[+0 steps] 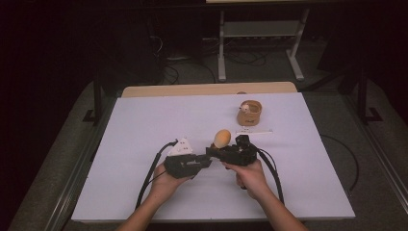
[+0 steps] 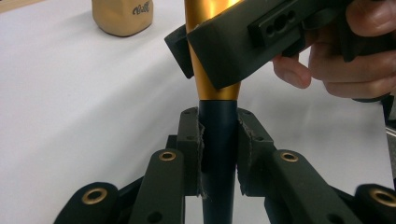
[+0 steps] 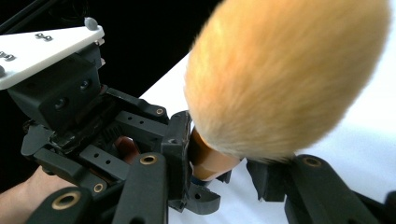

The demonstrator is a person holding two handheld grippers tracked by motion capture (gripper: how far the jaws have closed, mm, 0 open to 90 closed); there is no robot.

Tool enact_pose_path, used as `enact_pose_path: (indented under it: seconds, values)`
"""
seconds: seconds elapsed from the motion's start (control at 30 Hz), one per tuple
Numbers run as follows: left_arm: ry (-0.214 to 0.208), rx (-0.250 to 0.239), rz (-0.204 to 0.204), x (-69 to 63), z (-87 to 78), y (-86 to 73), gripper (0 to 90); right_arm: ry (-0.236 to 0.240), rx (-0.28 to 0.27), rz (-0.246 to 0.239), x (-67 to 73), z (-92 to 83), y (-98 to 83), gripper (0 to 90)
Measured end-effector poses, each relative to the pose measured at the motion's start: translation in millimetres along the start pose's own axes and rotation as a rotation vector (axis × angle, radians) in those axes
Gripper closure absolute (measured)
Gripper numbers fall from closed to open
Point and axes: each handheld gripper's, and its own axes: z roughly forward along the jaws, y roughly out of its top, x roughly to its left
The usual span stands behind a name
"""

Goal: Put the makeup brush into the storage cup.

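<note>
Makeup brush [image 1: 222,139] clamped by both tongs: left tongs [image 2: 218,156] on its dark handle, right tongs [image 3: 219,168] (nearer the bristles) on its gold ferrule.

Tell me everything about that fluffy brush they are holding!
The brush has a big, soft, egg-shaped head of peach-orange bristles, a shiny gold collar and a dark, smooth handle. It is held up above the white table, fluffy end pointing away from the person. The left hand-held gripper is shut on the dark handle, and the right hand-held gripper is shut on the gold collar just under the bristles.
</note>
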Motion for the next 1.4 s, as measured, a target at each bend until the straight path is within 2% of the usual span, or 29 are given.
enact_pose_path:
  seconds: [0.27,0.4,0.7,1.07,1.27,1.4]
  values:
    - [-0.015,-0.009,-0.007,1.3,-0.5,-0.2,71.7,-0.003,0.0,-0.012,1.6,0.0,0.1,62.8]
    - [-0.006,-0.011,-0.001,1.0,-1.8,0.0,67.9,-0.014,0.004,-0.027,1.4,-0.3,0.0,63.1]
    - [-0.029,-0.034,-0.002,3.2,-4.4,-1.1,54.3,-0.025,-0.007,-0.042,1.6,-3.4,1.7,63.2]
    - [-0.086,-0.057,-0.004,6.0,-11.6,-2.4,37.2,-0.041,-0.023,-0.05,1.5,-9.6,5.1,63.3]
    - [-0.088,-0.079,0.0,9.5,-21.2,-3.8,31.3,-0.057,-0.029,-0.079,2.5,-12.8,6.6,63.4]
    - [-0.08,-0.077,0.006,14.4,-27.9,-4.8,28.7,-0.064,-0.034,-0.101,3.2,-15.6,8.6,63.4]
